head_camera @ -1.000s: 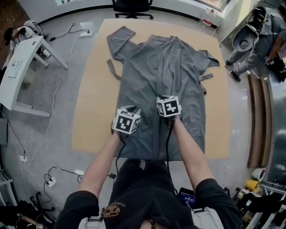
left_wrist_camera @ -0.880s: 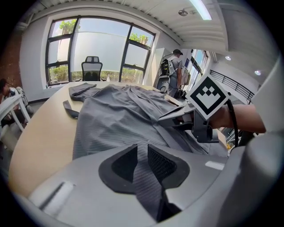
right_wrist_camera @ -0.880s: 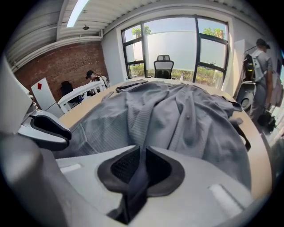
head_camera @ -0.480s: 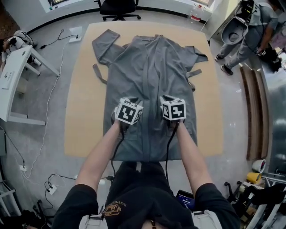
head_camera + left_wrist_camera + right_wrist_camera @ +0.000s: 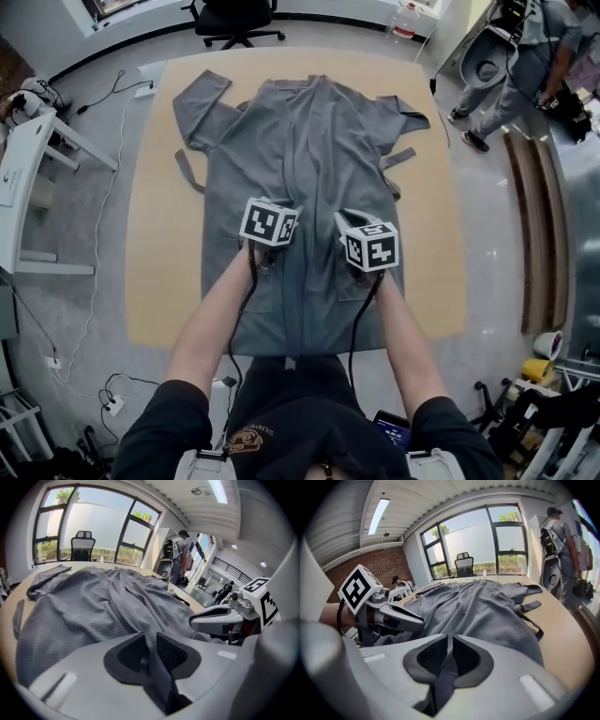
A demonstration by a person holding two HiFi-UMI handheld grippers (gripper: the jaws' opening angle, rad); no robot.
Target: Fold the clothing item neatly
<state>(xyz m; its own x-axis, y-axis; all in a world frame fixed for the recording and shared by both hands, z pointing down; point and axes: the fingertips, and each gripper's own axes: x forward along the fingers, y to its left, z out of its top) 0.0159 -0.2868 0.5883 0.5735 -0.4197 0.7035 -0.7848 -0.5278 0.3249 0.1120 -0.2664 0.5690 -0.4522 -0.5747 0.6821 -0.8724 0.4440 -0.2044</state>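
Observation:
A grey robe (image 5: 309, 141) lies spread open on the wooden table (image 5: 155, 234), sleeves out to both sides. My left gripper (image 5: 267, 212) is over the robe's lower middle. In the left gripper view a fold of the robe (image 5: 93, 606) runs between the left gripper's (image 5: 151, 644) pads, which pinch it; its jaws have just been opening a little. To its right my right gripper (image 5: 345, 219) hangs over the robe. The right gripper (image 5: 449, 651) is shut on a strip of the same fabric (image 5: 487, 606).
Belt ties (image 5: 187, 173) (image 5: 398, 157) lie at the robe's sides. An office chair (image 5: 234, 17) stands beyond the table's far edge. A person (image 5: 525, 56) stands at the upper right. A white side table (image 5: 28, 159) and floor cables (image 5: 103, 187) are on the left.
My left gripper has moved away from me and to the right over the robe. The right gripper has shifted to the right. Both still have fabric between their pads.

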